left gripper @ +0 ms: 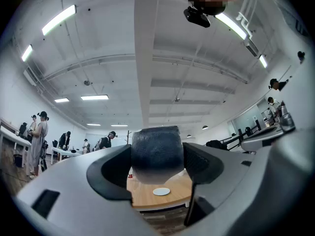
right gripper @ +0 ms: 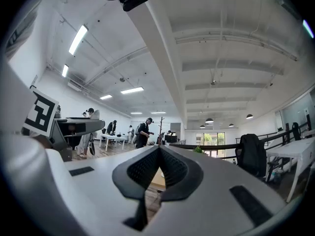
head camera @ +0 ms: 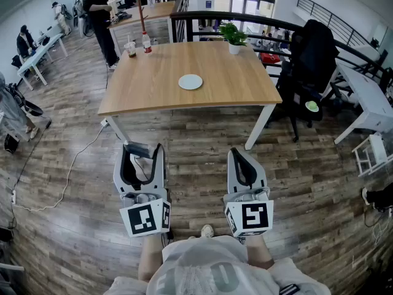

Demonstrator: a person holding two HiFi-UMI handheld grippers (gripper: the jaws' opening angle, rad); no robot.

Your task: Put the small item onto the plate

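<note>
A small white plate (head camera: 190, 82) lies in the middle of a wooden table (head camera: 141, 85) ahead of me; it also shows in the left gripper view as the plate (left gripper: 161, 191). My left gripper (head camera: 142, 149) hangs low over the floor, short of the table, shut on a small dark rounded item (head camera: 137, 150). That item (left gripper: 156, 154) fills the gap between the pads in the left gripper view. My right gripper (head camera: 237, 153) is beside it at the same height, shut and empty, its pads meeting (right gripper: 158, 154).
On the table's far side stand a potted plant (head camera: 234, 39), a bottle (head camera: 147, 42) and a cup (head camera: 131, 48). A black chair with a jacket (head camera: 313, 60) stands at the right. A cable (head camera: 67, 165) runs over the wood floor. People stand at the back left.
</note>
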